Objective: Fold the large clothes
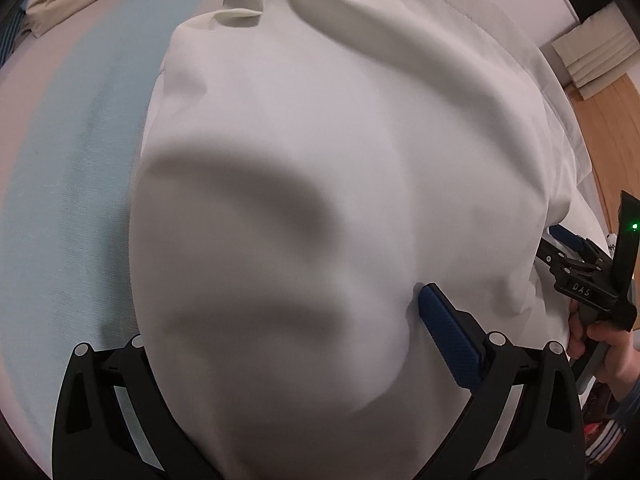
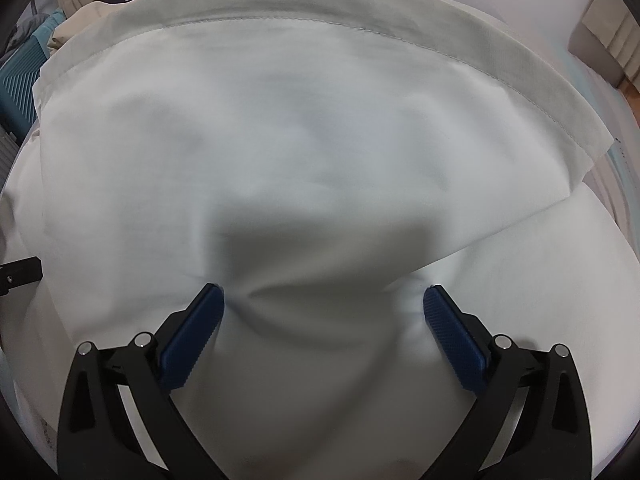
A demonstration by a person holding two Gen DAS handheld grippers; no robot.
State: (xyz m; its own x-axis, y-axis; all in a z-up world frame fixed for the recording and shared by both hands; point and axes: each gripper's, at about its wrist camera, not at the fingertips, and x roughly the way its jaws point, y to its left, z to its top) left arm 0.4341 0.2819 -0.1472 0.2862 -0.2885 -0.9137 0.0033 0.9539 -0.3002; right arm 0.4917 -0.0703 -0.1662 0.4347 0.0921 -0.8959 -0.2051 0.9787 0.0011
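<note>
**Letting go over the folded cloth**

Spreading my right claw (image 2: 324, 300) as wide as it goes, I have both pads resting on the white garment (image 2: 280, 140), gripping nothing. The garment lies across the bed (image 1: 60, 168), its stitched hem (image 2: 320, 26) on the far side from my claws. My left claw (image 1: 288, 320) is draped with garment; one blue pad (image 1: 448, 336) shows, the other is buried, so I cannot tell whether it grips. If I lift away carelessly, a pad may snag the loose layer beside the hem and drag the fold crooked.
</note>
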